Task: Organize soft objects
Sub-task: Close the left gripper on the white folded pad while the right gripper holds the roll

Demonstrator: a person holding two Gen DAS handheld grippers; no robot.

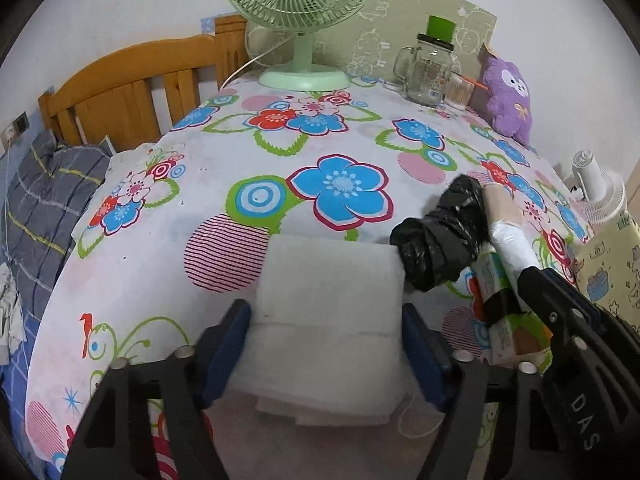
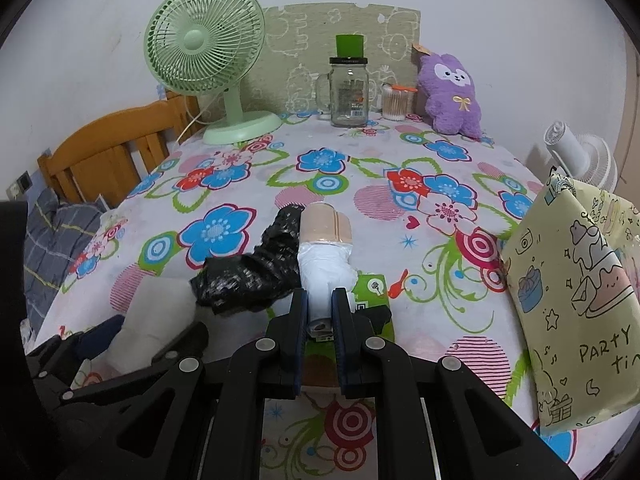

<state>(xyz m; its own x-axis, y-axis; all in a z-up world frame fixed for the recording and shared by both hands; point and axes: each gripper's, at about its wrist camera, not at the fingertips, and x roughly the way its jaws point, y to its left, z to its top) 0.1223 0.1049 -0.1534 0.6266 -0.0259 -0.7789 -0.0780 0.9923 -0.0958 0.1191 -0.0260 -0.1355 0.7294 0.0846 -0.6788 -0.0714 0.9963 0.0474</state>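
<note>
A: What has the left gripper (image 1: 326,344) got?

B: A folded white foam sheet (image 1: 328,304). The blue pads sit wide apart, one against each side of the sheet, which lies on the floral tablecloth (image 1: 280,152) at the near edge of the table.

A: And the right gripper (image 2: 320,312)?

B: Its jaws are drawn close together and pinch the near end of a white plastic bag roll (image 2: 326,272). Just beyond that roll, end to end with it, lies a beige roll (image 2: 326,222). In the left wrist view the right gripper (image 1: 520,276) reaches in from the right with the same white roll (image 1: 514,242) between its fingers.

A: What lies next to them?

B: A black plastic bag roll (image 2: 256,272), crumpled, touching the left side of the white one and reaching toward the foam sheet (image 2: 154,320). In the left view its end (image 1: 438,236) meets the sheet's far right corner. Under the rolls is a green and white packet (image 2: 372,292); I can't read its print.

A: Anything further off?

B: At the far edge stand a green desk fan (image 2: 208,60), a glass mason jar mug (image 2: 348,92), a cup of cotton swabs (image 2: 396,102) and a purple plush toy (image 2: 454,92). A yellow paper gift bag (image 2: 576,304) stands at the right, with a white fan (image 2: 580,156) behind it. A wooden headboard (image 1: 132,80) shows at far left.
</note>
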